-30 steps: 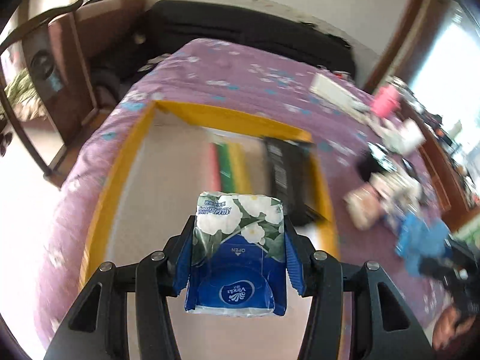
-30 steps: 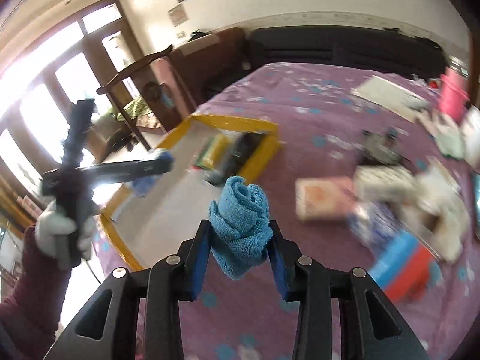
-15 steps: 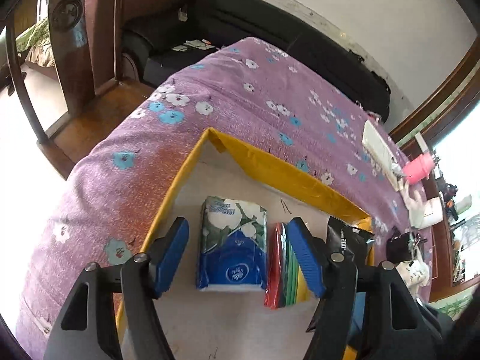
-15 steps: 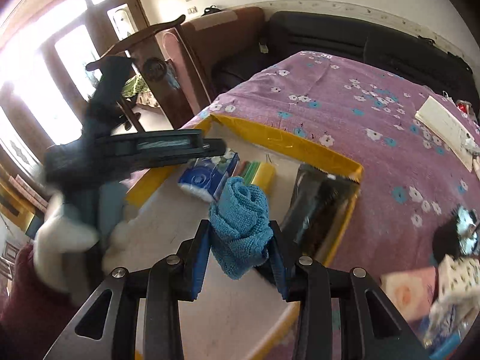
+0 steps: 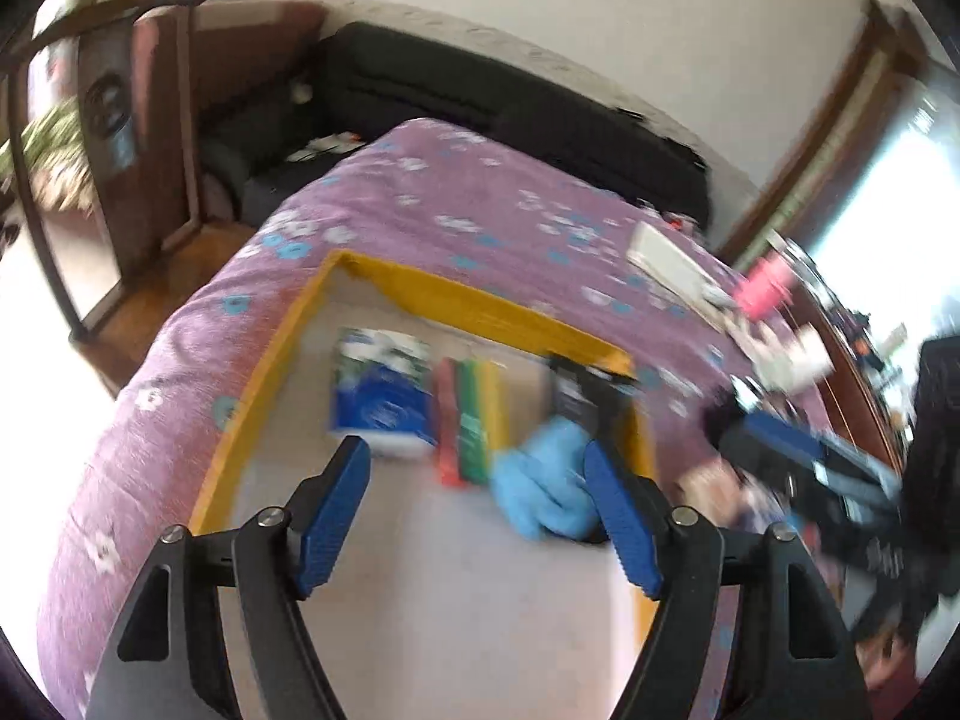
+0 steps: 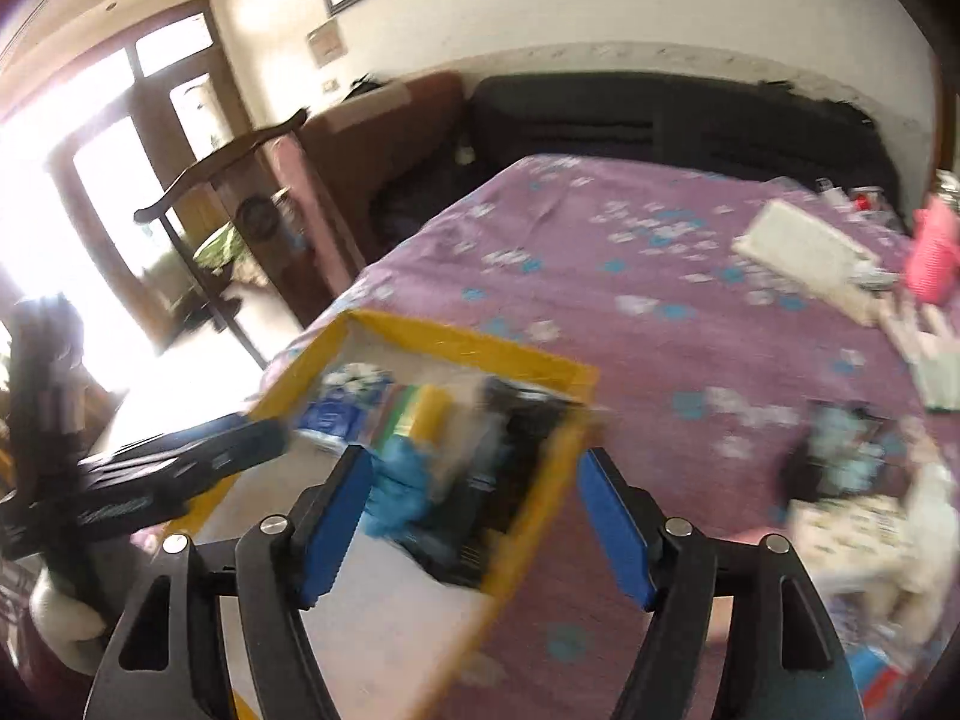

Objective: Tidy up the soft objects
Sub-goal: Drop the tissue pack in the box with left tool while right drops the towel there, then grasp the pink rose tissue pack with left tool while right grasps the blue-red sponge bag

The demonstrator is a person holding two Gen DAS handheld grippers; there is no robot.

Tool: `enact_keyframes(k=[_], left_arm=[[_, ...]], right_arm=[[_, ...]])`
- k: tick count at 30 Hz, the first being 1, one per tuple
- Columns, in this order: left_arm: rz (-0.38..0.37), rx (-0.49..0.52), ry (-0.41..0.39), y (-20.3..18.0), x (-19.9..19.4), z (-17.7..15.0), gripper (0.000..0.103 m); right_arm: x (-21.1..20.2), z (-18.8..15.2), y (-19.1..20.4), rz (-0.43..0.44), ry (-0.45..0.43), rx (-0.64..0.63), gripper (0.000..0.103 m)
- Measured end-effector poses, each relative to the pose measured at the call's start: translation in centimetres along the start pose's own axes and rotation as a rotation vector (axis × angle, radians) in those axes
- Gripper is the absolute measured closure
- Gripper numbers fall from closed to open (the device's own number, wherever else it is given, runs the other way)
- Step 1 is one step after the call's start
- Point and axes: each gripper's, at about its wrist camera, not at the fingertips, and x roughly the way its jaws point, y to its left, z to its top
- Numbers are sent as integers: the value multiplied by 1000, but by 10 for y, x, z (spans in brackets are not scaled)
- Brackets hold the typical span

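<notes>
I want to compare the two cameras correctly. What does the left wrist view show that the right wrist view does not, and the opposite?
Only the left wrist view shows the right gripper from outside, at the tray's right side.

Only the right wrist view shows the left gripper from outside, over the tray's left edge, and the bright door.

Both show the yellow-rimmed tray holding the tissue pack, the blue towel and the black packet, with each view's own blue fingers spread open and empty.

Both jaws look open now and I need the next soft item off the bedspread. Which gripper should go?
Right. The right gripper already faces the loose pile on the bedspread, while the left gripper hangs over the yellow-rimmed box.
</notes>
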Motion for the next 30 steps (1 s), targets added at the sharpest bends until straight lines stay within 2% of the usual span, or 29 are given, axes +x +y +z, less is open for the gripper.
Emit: enact_keyframes(k=[3,6,9,11,16,19,21,25,30], left_arm=[[-29,90,-14,-37,-12,-16,19],[-27,172,-9,-68,-15,-35,19],[-31,252,1,-101,-15,-55,19],[-64,296,11,-122,-12,-63,19],[-80,406,80,-167,20,-71,19],[-83,478,169,-188,53,-72,19],[-64,527,202,-197,73,-74,19],[31,632,213,-214,107,-70,19],[84,674,251,-218,139,-58,19]], right_arm=[[-27,-13,-39,-68,-22,51,22],[-45,-32,-82,-123,-12,131,21],[-57,-53,-117,-142,12,202,21],[-68,-67,-136,-153,6,236,21],[-101,-104,-180,-185,-37,339,21],[-117,-123,-207,-208,-70,406,21],[-122,-133,-225,-211,-84,458,20],[-119,-150,-248,-186,-89,520,20],[-108,-162,-266,-129,-88,557,21]])
